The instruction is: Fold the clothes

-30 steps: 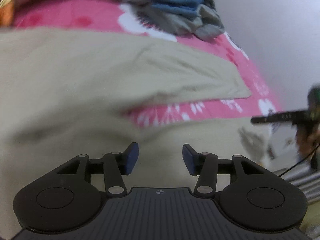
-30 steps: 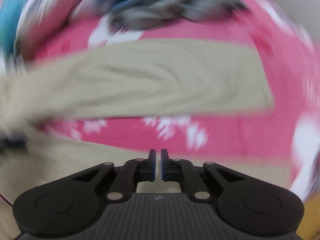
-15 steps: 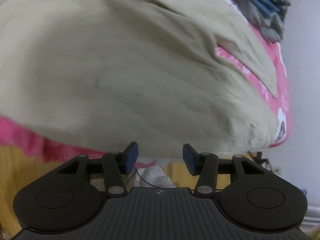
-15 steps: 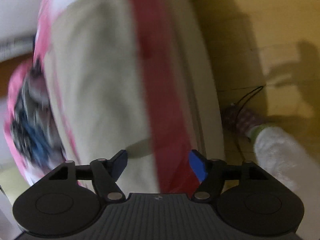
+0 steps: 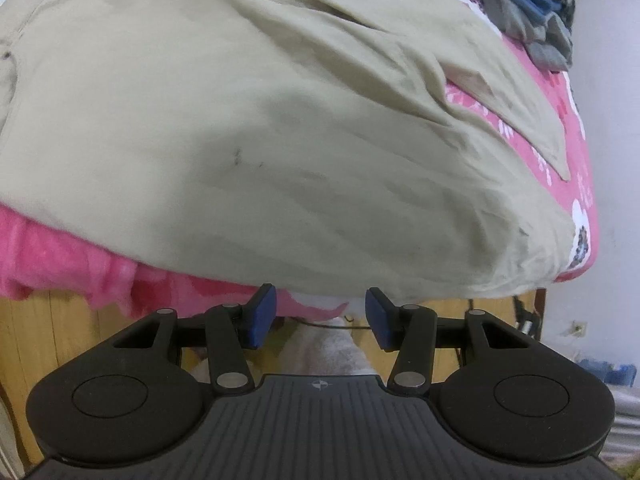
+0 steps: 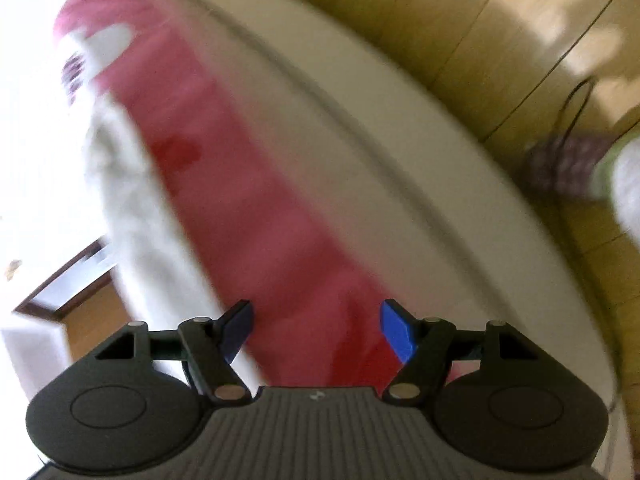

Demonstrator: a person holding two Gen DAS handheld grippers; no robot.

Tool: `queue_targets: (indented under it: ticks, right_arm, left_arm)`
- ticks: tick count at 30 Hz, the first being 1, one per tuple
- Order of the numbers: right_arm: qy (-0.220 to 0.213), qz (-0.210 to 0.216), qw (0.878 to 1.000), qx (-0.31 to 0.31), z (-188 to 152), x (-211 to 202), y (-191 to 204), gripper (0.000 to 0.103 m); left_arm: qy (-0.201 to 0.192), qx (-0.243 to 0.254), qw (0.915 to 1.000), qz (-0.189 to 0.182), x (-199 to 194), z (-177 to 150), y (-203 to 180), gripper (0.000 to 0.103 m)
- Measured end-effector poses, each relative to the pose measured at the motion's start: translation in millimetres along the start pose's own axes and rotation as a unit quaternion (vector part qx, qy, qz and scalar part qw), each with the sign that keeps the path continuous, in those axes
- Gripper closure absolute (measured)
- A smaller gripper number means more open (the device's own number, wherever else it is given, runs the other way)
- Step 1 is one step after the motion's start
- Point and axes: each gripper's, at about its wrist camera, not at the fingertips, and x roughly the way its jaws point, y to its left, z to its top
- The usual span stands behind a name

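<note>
Left jaws: parted about halfway on the left gripper (image 5: 320, 318), nothing between the blue pads, no cloth touched.
Right jaws: spread wide on the right gripper (image 6: 316, 330), empty; only blurred pink cloth seen beyond the gap, contact not discernible.
Just past left pads: hem of the beige garment (image 5: 280, 140) at 12 o'clock, close above the fingertips but apart from them.
Beige garment: spread flat across the bed, filling the left wrist view from 9 through 12 to 2 o'clock; a loose flap folded over at 2 o'clock; buttons at 11 o'clock near the top edge; a few dark specks near the middle.
Bed surface: pink blanket (image 5: 60, 256) with white pattern under the garment, hanging over the edge at 8 o'clock, showing again at 3 o'clock along the far side.
Clothes pile (image 5: 528, 4): blue and grey items heaped at 1 o'clock on the blanket, well apart from the beige garment's near hem.
Below left pads: white fuzzy trouser leg (image 5: 332, 352) of the person at 6 o'clock, black cable beside it.
Room, left view: wooden floor (image 5: 44, 320) at 8 o'clock, pale wall (image 5: 616, 160) at 3 o'clock.
Right view, heavily blurred: pink blanket (image 6: 248, 184) running from 11 to 6 o'clock, pale mattress side (image 6: 392, 152) from 12 to 4 o'clock.
Room, right view: wooden floor (image 6: 480, 20) at 1 o'clock, slipper (image 6: 568, 168) and cable at 3 o'clock.
</note>
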Motion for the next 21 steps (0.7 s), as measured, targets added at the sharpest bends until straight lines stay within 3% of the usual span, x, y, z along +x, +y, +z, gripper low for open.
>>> queue_targets:
  ticks: [4, 9, 14, 21]
  right_arm:
    - [0.043, 0.016, 0.999, -0.006, -10.4, 0.8, 15.9, 0.031]
    - [0.080, -0.018, 0.996, -0.045, -23.7, -6.8, 42.5, 0.036]
    - [0.077, 0.012, 0.996, -0.046, -28.9, -14.0, 62.9, 0.036]
    - [0.063, -0.014, 0.997, -0.043, -35.5, 10.5, 76.7, 0.036]
  left_arm:
    - [-0.006, -0.035, 0.9994, -0.006, -0.7, -7.9, 8.2, 0.054]
    - [-0.019, -0.077, 0.9968, -0.006, -6.7, -20.7, 24.4, 0.054]
    - [-0.032, -0.127, 0.9913, -0.007, -9.2, -28.5, 43.7, 0.054]
    - [-0.050, -0.164, 0.9852, 0.004, -8.3, -35.8, 58.8, 0.054]
